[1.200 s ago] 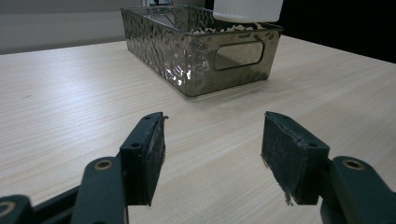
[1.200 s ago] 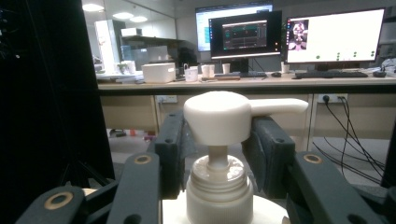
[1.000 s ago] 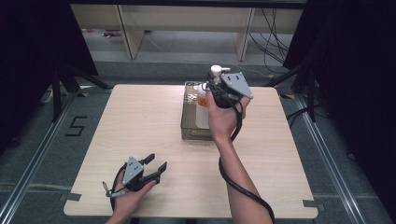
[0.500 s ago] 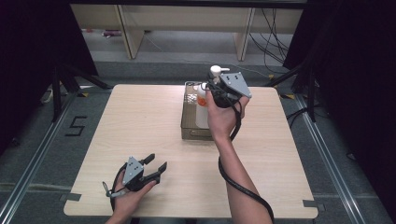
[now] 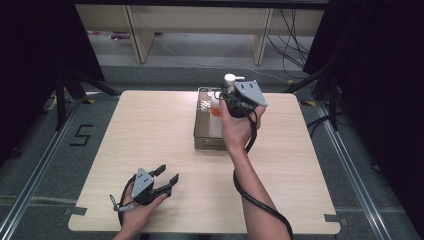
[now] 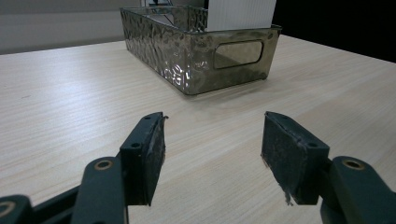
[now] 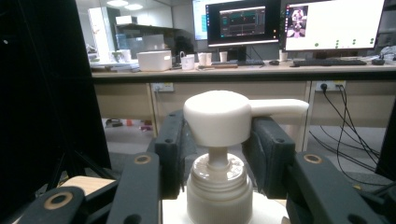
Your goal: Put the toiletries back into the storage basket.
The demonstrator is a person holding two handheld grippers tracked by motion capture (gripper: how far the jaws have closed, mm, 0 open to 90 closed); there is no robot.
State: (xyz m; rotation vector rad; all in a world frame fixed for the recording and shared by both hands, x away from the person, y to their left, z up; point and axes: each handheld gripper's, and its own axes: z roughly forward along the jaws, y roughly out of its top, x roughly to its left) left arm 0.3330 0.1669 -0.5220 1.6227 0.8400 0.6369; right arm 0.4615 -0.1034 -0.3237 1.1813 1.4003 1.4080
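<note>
— Looking down from the high view, how much of the bottle (image 5: 216,111) can be made out?

— Little. Its white body is seen standing in the far end of the bin (image 5: 202,135), but much of it is covered by the right gripper (image 5: 231,100) and the hand behind it. An orange patch on the body is too small to be read. The pump head (image 5: 230,78) is left clear above.

— Is the grip itself seen there?

— Not well. It is shown in the right gripper view: the jaws are set on either side of the bottle's neck, below the pump head (image 7: 224,116), whose spout is pointed to the right. Whether the pads are pressed on the bottle cannot be told, since the contact is hidden by the cap (image 7: 218,186) and the jaws themselves. The bottle's lower part is cut off at the bottom edge.

— And the left gripper (image 5: 161,181)?

— It is held low near the table's (image 5: 150,130) near left corner, well apart from the bin. Its jaws are spread wide with nothing between them.

— What is added by its own view?

— The bin's (image 6: 201,51) dimpled, see-through wall and slot handle are seen, with the white bottle (image 6: 240,14) rising inside, cut off at the top. Nothing is found between those jaws and the bin.

— Anything around?

— Desks, monitors (image 7: 243,23) and a white box (image 7: 154,60) are seen beyond the table in the right gripper view.
</note>
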